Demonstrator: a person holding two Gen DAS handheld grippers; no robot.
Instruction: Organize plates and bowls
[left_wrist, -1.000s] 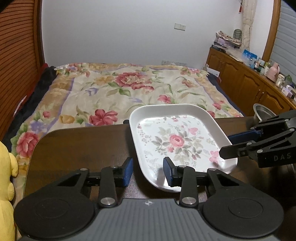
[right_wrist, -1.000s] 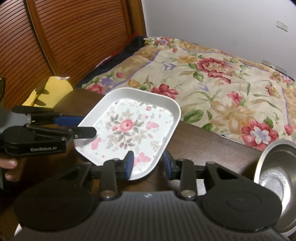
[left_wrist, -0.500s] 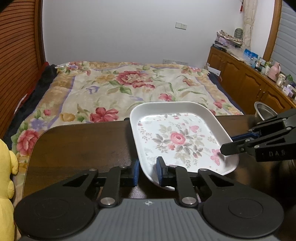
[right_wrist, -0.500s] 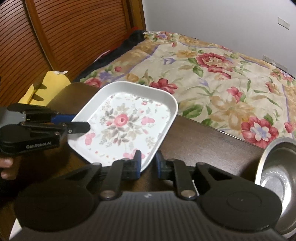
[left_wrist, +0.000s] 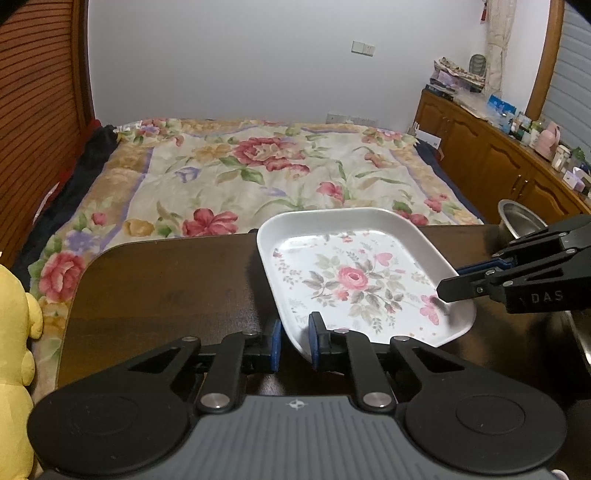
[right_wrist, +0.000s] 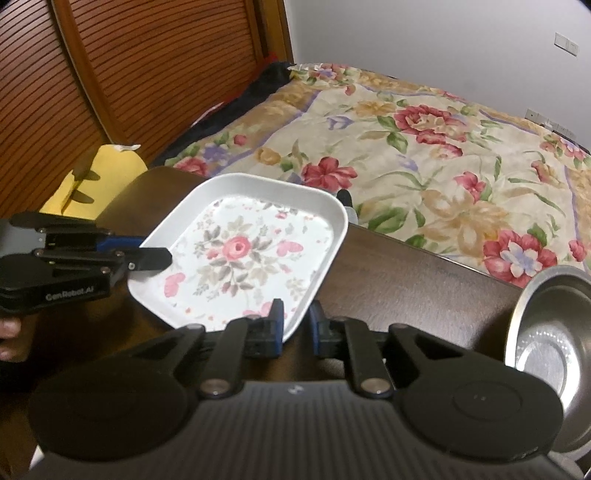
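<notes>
**Both claws pinching the same flowery plate**

The left gripper (left_wrist: 294, 343) has its blue-padded fingers clamped on the near rim of the white rectangular plate with the pink rose print (left_wrist: 354, 280), one pad inside the rim, one outside. The right gripper (right_wrist: 295, 328) does the same on another edge of that plate (right_wrist: 240, 254), rim squeezed between its pads. So both are clenched on the plate, which sits low over the dark brown wooden table (left_wrist: 166, 280); can't tell whether it's resting on the wood or lifted just off it.

The left view shows the right gripper (left_wrist: 448, 282) from the side, coming in over the plate's right corner, plus a wooden sideboard cluttered with small stuff (left_wrist: 491, 155) along the wall. The shiny steel bowl (left_wrist: 517, 219) is only a sliver there, behind the gripper.

The right view shows that steel bowl (right_wrist: 550, 339) much better, at the table's right end, well apart from the plate. It also shows the left gripper (right_wrist: 155, 258) and a bit of the person's hand (right_wrist: 9, 334) holding it. Both views show the floral bedspread (right_wrist: 443, 147) beyond the table and a yellow plush toy (left_wrist: 14, 332) off the left end.
</notes>
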